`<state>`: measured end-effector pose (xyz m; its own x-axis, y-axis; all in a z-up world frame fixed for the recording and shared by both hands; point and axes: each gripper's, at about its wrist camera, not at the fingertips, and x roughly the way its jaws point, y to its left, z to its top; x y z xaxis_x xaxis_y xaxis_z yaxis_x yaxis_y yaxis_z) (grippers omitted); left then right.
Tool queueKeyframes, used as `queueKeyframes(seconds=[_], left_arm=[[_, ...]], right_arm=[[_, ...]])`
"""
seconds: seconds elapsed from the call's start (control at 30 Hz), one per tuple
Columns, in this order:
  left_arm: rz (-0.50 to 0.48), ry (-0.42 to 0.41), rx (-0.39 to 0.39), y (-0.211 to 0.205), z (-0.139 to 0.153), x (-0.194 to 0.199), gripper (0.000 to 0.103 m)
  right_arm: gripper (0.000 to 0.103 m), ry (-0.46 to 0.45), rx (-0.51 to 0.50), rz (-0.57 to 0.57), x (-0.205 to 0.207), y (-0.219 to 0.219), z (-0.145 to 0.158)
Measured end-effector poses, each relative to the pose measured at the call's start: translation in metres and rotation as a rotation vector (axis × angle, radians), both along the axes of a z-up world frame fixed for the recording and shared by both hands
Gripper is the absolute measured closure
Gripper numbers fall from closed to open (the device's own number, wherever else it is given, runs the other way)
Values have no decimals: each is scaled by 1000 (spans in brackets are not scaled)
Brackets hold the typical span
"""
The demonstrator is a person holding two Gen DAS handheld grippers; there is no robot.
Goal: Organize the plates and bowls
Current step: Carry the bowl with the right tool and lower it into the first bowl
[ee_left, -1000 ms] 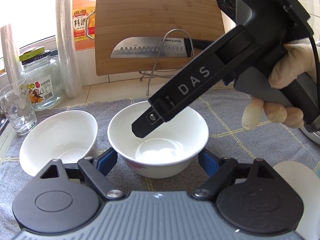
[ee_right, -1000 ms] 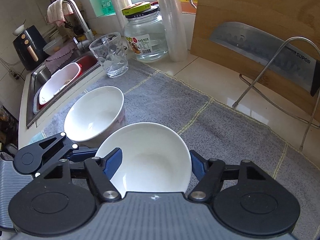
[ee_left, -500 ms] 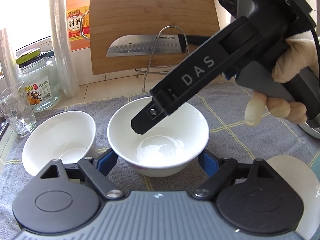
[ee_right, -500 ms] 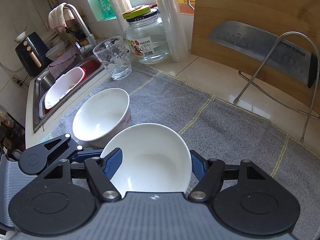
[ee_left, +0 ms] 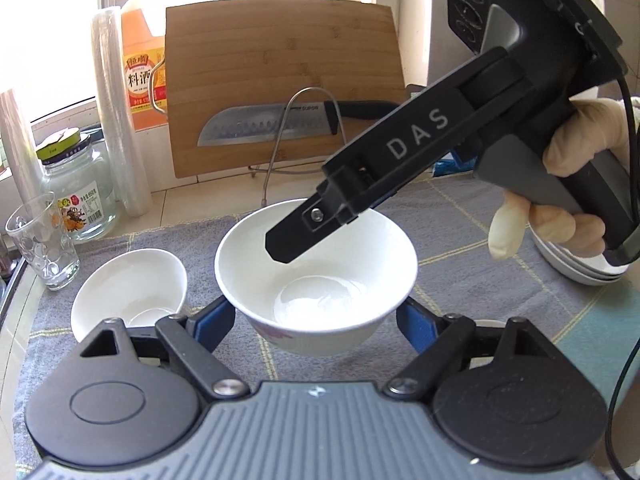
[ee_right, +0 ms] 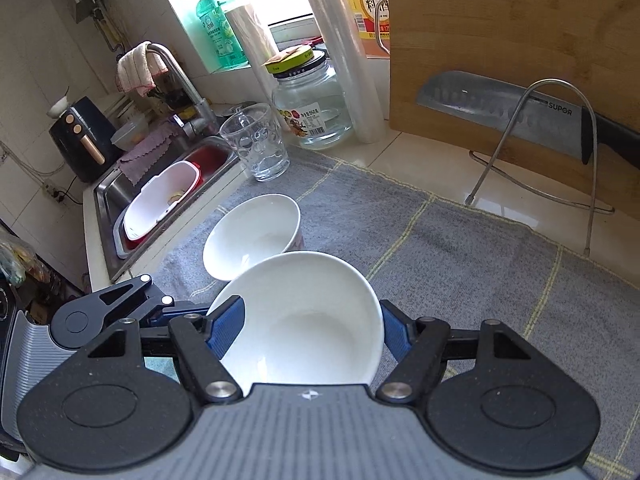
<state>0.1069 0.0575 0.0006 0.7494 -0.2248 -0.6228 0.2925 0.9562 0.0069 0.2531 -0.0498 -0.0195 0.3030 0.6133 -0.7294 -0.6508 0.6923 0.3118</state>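
A white bowl (ee_left: 320, 280) with a pink mark on its side hangs slightly above the grey mat (ee_left: 460, 240). My left gripper (ee_left: 316, 312) is shut on its lower wall, one blue pad on each side. My right gripper (ee_right: 308, 320) is also shut on this bowl (ee_right: 312, 320), which is tilted toward the right wrist camera. In the left wrist view one black finger (ee_left: 288, 240) of the right gripper reaches over the bowl, with a gloved hand (ee_left: 560, 208) on the handle. A second white bowl (ee_left: 128, 292) (ee_right: 252, 232) rests on the mat to the left.
Stacked plates (ee_left: 576, 268) sit at the right edge. A glass (ee_right: 256, 144), a jar (ee_right: 312, 108) and film rolls line the back left. A cutting board (ee_left: 280, 80) with a knife leans behind a wire stand (ee_right: 532, 140). The sink (ee_right: 160, 196) lies left.
Both grippers have risen with the bowl still between their pads. The mat, the second bowl and the things on the counter now look lower and farther off.
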Motion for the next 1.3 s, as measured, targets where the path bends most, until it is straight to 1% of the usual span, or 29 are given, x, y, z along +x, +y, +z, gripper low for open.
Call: queueKeyframes(seconds=[0.27,0.53,0.83,1.13,1.3], left_arm=[[-45,-12,-7,-10,14,-25,16],[-94,-4,-7,-20,20,-48,16],[-153,32,-3,-32,17,-62,16],[-211,46,1,-45,15,-68,16],[-238,74,4,-49,8,-67,16]], right_arm=[[26,-18,10,-21,-33,-15,14],[26,-18,12,-37,-63,-30,15],[26,-18,7,-77,-91,-49,12],[26,-3,0,-130,-105,-68,6],[26,11,-4,-146,-110,-74,0]])
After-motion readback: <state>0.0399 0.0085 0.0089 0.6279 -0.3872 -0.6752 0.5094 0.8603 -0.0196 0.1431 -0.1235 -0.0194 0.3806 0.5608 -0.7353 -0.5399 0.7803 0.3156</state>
